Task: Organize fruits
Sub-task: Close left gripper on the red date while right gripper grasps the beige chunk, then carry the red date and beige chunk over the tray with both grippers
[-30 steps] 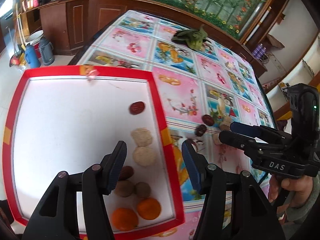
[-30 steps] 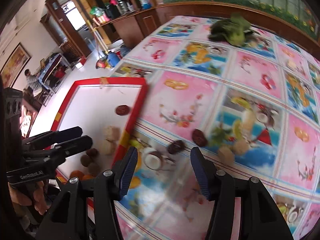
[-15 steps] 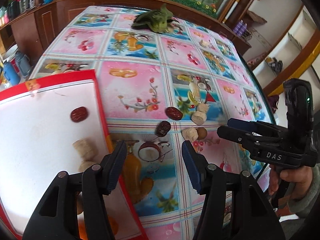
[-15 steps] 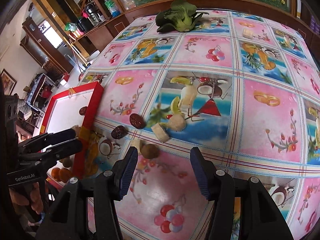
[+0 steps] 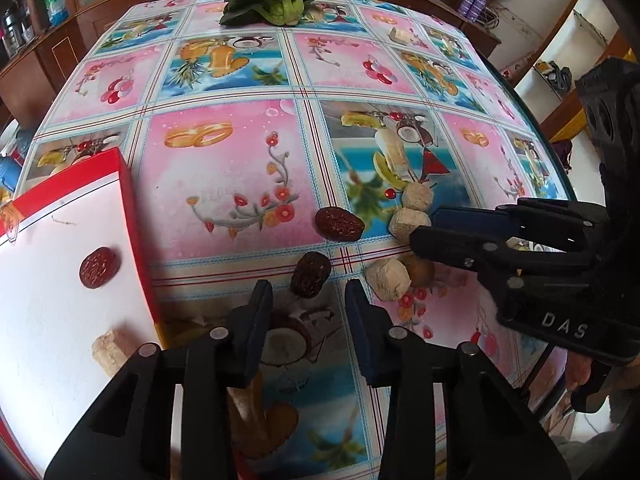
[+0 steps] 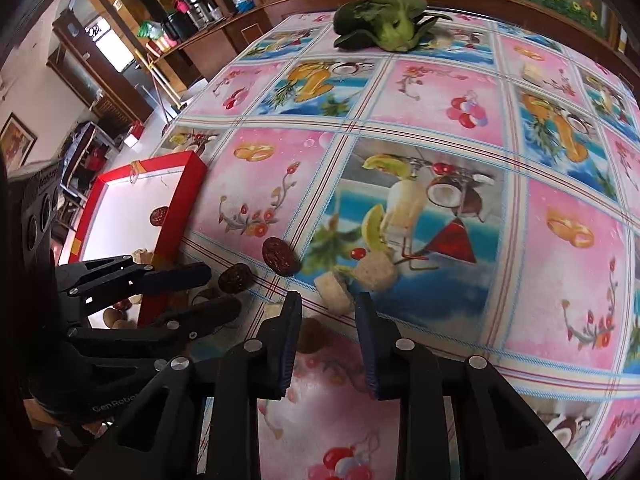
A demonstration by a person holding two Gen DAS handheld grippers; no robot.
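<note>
A: Left hand-held gripper [image 5: 308,304]: open wide, empty, just short of the near date [image 5: 310,273] on the worktop [image 5: 224,176].
B: Best lowered straight, fingers astride the short axis (long axis running near-left to far-right, tip toward the far date [image 5: 339,223]).
A: Right hand-held gripper [image 6: 327,312]: parted, empty, at a pale chunk [image 6: 333,291].
B: Further left, tray [image 5: 127,184] with one date [image 5: 99,267] inside.

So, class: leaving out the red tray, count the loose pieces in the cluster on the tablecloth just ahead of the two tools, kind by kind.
Dark red dates: 2
Pale beige chunks: 3
Brown round fruit: 1
Total: 6
</note>
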